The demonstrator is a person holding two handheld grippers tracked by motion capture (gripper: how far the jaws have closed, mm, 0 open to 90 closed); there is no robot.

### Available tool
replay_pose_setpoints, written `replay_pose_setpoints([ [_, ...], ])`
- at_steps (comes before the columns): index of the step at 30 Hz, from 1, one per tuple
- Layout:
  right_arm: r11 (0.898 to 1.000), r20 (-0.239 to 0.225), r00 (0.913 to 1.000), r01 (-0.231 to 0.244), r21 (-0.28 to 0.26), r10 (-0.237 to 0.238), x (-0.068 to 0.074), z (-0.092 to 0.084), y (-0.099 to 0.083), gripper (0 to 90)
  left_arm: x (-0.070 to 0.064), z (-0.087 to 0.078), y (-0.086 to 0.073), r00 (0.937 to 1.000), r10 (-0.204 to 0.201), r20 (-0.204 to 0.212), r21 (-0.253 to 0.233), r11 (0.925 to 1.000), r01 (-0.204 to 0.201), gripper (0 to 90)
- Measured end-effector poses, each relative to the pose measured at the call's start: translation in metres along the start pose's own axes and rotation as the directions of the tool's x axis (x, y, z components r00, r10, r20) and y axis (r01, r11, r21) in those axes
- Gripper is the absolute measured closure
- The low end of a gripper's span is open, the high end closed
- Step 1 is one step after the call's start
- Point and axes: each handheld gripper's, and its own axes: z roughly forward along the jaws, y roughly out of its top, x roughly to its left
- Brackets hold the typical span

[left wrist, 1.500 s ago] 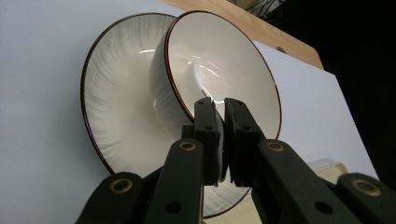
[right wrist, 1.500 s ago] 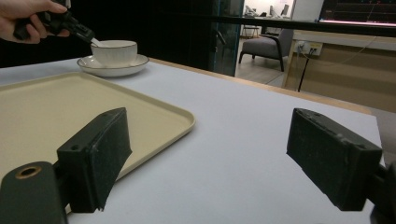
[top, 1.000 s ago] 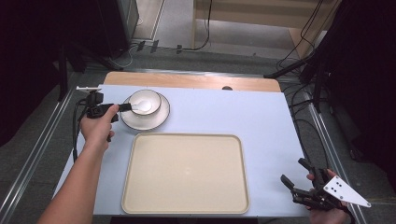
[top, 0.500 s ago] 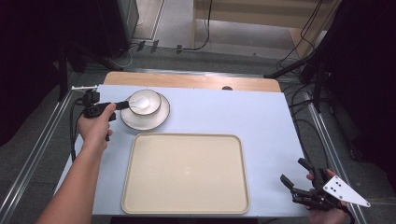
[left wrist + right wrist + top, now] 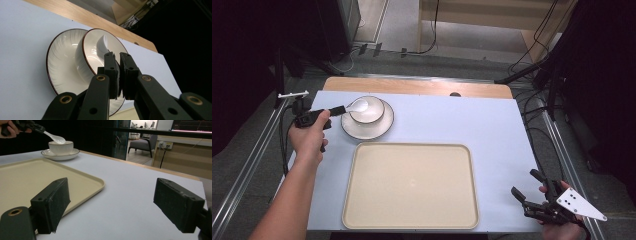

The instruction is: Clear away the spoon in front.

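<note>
Spoon raised above the bowl in right gripper view, foreshortened in left.

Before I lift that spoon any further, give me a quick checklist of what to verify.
1. Left gripper shut on the spoon handle: ok.
2. Spoon head over the bowl, at its rim: ok.
3. Bowl seated on its saucer: ok.
4. Tray bare, ready to receive items: ok.
5. Right gripper open, well away at the table's near right corner: ok.
6. Anything in the spoon: cannot tell.
</note>
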Motion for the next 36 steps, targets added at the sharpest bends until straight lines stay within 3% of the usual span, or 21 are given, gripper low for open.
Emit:
replay_pose_setpoints([
  [18, 1.000, -0.002, 1.0000, 0.007, 0.000, -0.007, 0.001, 0.000, 0.001, 13.8, -0.011, -0.020, -0.018, 0.9990, 0.046, -0.004, -0.052, 0.9976, -0.046, 85.9],
  [24, 1.000, 0.000, 1.0000, 0.008, 0.000, -0.008, 0.001, 0.000, 0.001, 13.8, -0.012, -0.026, -0.026, 0.9992, 0.039, 0.005, -0.073, 0.9966, -0.038, 85.9],
  [28, 1.000, -0.001, 1.0000, 0.007, -0.002, -0.007, 0.002, 0.000, 0.002, 13.8, -0.015, -0.030, -0.030, 0.9980, 0.063, -0.003, -0.081, 0.9947, -0.063, 85.9],
  [36, 1.000, -0.003, 0.9999, 0.010, -0.004, -0.010, 0.002, 0.000, 0.002, 13.8, -0.018, -0.040, -0.039, 0.9984, 0.056, 0.005, -0.115, 0.9918, -0.055, 85.9],
])
